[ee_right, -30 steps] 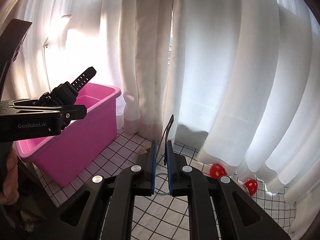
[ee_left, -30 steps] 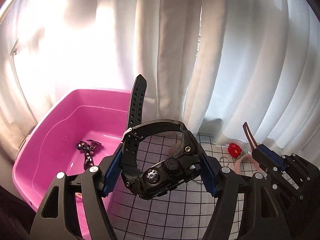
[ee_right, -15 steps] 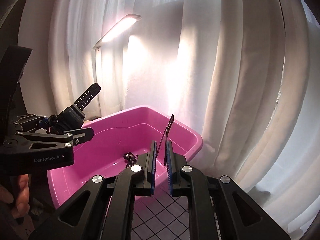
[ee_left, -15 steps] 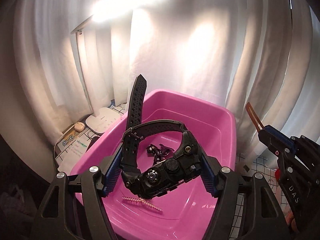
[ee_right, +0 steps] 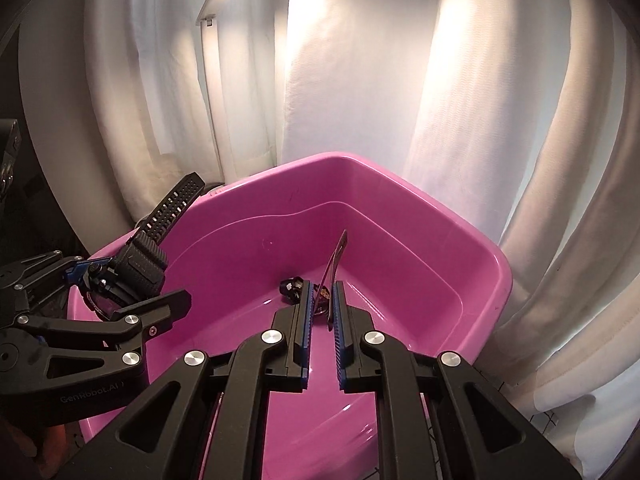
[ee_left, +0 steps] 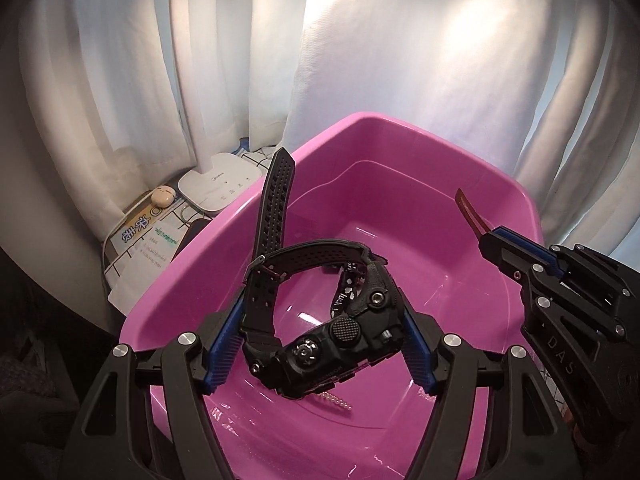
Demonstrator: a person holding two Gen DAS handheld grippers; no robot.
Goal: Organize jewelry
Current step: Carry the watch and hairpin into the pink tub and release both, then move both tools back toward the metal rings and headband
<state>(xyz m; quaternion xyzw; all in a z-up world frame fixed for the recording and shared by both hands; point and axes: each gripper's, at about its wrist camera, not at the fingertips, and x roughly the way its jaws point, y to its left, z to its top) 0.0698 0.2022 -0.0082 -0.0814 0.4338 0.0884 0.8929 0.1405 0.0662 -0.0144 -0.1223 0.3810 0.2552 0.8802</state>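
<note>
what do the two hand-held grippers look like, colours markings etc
Both are matte black, with angular open-frame finger arms, round silver screw heads and ribbed blue pads on the inner faces. The left hand-held gripper carries pale "GenRobot.AI" lettering on its side, seen from the right wrist view. The right hand-held gripper shows embossed letters "DAS" on its body. No cables or sleeves are visible.

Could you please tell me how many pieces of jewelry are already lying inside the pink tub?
2: a dark patterned piece mid-floor and a beaded strand nearer the front of the pink tub; the held watch may hide more.
</note>
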